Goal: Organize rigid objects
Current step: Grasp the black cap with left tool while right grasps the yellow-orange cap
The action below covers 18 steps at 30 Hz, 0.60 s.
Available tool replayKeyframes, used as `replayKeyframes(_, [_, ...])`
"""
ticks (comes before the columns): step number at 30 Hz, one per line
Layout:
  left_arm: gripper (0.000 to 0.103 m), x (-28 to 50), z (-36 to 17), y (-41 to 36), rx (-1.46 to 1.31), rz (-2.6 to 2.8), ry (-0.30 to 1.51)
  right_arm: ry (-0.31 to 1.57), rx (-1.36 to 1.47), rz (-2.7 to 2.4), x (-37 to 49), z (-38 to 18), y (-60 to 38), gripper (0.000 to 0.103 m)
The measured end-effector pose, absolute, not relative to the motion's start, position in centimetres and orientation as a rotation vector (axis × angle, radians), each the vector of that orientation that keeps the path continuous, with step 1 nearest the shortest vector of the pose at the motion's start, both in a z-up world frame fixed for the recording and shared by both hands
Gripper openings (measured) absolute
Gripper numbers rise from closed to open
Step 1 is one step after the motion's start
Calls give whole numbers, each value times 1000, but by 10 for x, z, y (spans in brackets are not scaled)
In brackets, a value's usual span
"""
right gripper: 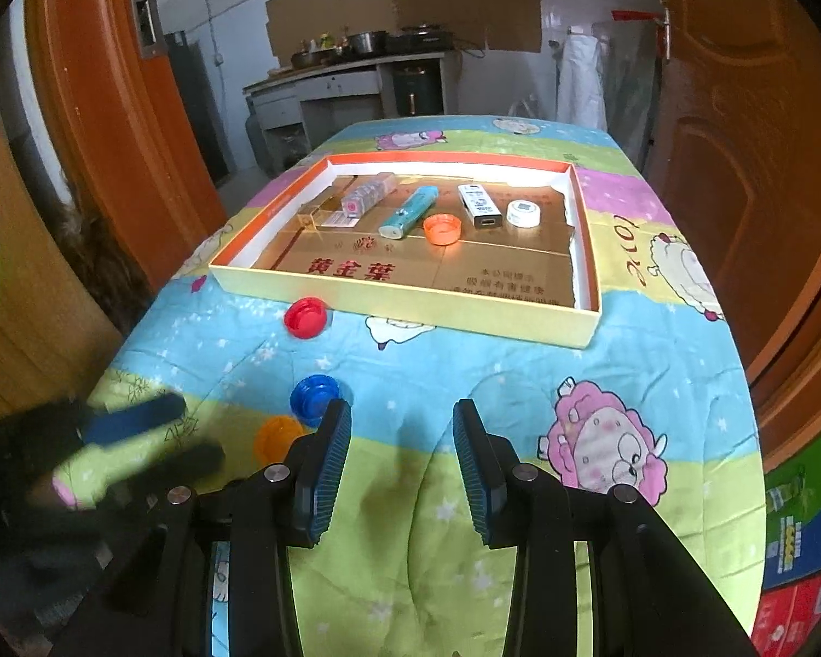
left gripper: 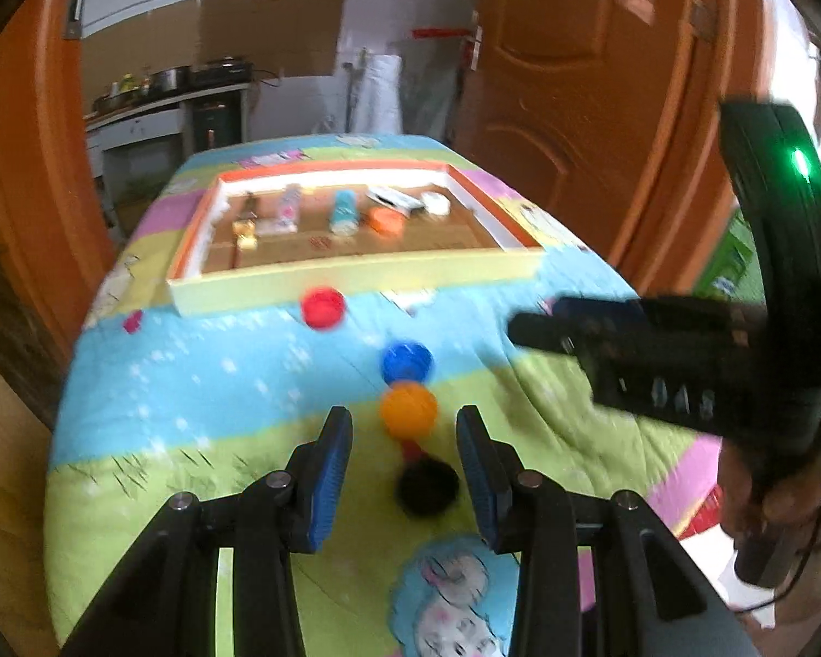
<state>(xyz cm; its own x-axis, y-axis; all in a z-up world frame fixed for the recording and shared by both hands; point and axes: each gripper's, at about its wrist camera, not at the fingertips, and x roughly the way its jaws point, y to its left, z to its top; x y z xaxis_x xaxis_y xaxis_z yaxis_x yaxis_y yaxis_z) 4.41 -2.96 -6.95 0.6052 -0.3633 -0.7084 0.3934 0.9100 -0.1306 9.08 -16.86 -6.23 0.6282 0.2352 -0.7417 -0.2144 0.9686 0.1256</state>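
Beyond the quilted table (right gripper: 520, 383) waits the tray (right gripper: 410, 301); both grippers, left gripper (left gripper: 405, 454) and right gripper (right gripper: 402, 454), are spread, empty; the orange cap (left gripper: 409, 410) is best straddled squarely.

R claw (right gripper: 402, 471) open over quilt (right gripper: 520, 383); red cap (right gripper: 305, 317), blue cap (right gripper: 313, 394) near tray (right gripper: 405, 295)

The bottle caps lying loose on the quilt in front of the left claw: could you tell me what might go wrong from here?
1. The open left claw has the black cap and orange cap close together ahead of it; closing may catch or knock both.
2. The quilt is soft and wrinkled, so a nudged cap could roll.
3. The left-wrist view is motion-blurred, so aim may be off.
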Motion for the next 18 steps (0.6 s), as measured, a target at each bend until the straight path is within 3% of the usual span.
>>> replayKeyframes(12, [40, 33, -99, -40, 74, -450, 834, 866, 43, 248, 76, -70, -172, 40])
replayKeyframes(15, [31, 35, -104, -35, 46, -455, 838, 874, 48, 248, 76, -73, -172, 40])
replayKeyframes(18, [31, 35, -102, -29, 32, -451, 825, 886, 56, 262, 75, -77, -168, 40])
